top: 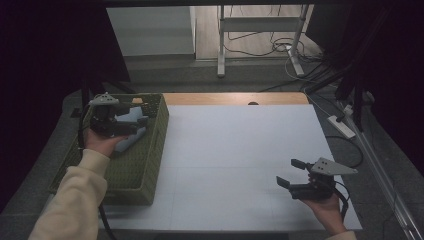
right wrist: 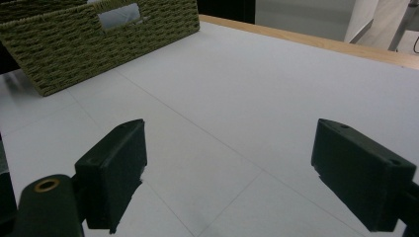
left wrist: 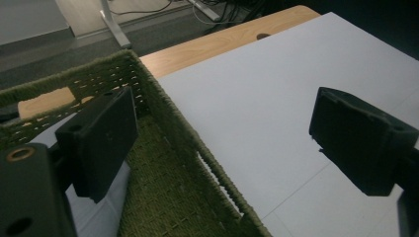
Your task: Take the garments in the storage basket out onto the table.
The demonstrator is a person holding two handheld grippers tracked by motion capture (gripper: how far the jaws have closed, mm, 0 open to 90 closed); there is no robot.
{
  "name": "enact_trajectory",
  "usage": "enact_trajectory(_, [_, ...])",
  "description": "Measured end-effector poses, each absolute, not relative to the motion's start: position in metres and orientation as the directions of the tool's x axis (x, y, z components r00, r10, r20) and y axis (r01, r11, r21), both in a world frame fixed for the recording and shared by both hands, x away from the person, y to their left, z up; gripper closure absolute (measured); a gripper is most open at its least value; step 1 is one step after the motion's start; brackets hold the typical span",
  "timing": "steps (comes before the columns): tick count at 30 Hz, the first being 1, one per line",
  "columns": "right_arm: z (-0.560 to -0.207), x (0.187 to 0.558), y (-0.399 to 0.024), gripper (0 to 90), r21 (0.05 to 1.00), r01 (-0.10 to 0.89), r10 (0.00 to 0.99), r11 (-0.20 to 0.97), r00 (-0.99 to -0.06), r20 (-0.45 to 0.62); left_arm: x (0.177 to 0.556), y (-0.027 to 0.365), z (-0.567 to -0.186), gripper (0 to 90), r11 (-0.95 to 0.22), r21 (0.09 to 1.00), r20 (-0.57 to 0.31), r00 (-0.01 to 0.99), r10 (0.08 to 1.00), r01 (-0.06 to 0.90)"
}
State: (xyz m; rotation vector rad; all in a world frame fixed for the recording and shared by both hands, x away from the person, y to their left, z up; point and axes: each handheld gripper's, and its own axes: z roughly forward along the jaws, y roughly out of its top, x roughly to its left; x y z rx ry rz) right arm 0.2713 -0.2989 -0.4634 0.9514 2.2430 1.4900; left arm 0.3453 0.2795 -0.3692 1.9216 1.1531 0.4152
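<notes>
The left gripper [top: 141,124] is being held over the green woven basket [top: 150,165], its jaws spread wide with one inside the basket and the other out past the rim. Below it, a pale grey-blue object [top: 131,140] is lying in the basket. The right gripper [top: 291,172] is being held low over the white table [top: 235,150], jaws spread and gripping nothing, with the basket well ahead of it.

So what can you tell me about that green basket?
The green basket is rectangular and looks woven from thick olive cord, with a slot handle cut in its end wall. It stands upright at the left edge of the white table. Something pale blue-grey lies inside. The left gripper hangs open over its inside, one jaw above the rim.
</notes>
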Motion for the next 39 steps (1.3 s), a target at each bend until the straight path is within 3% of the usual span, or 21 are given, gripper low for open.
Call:
enact_trajectory(16, [-0.464, 0.271, -0.296, 13.8, 0.895, 0.362, 0.657, 0.260, -0.745, 0.111, 0.362, 0.295, -0.371, 11.8, -0.209, 0.777, -0.138, 0.484, 0.864, 0.594])
enact_trajectory(39, [-0.466, 0.270, -0.295, 13.8, 0.890, 0.366, 0.656, 0.272, -0.747, 0.107, 0.392, 0.324, -0.401, 13.1, -0.209, 0.688, -0.118, 0.391, 0.913, 0.695])
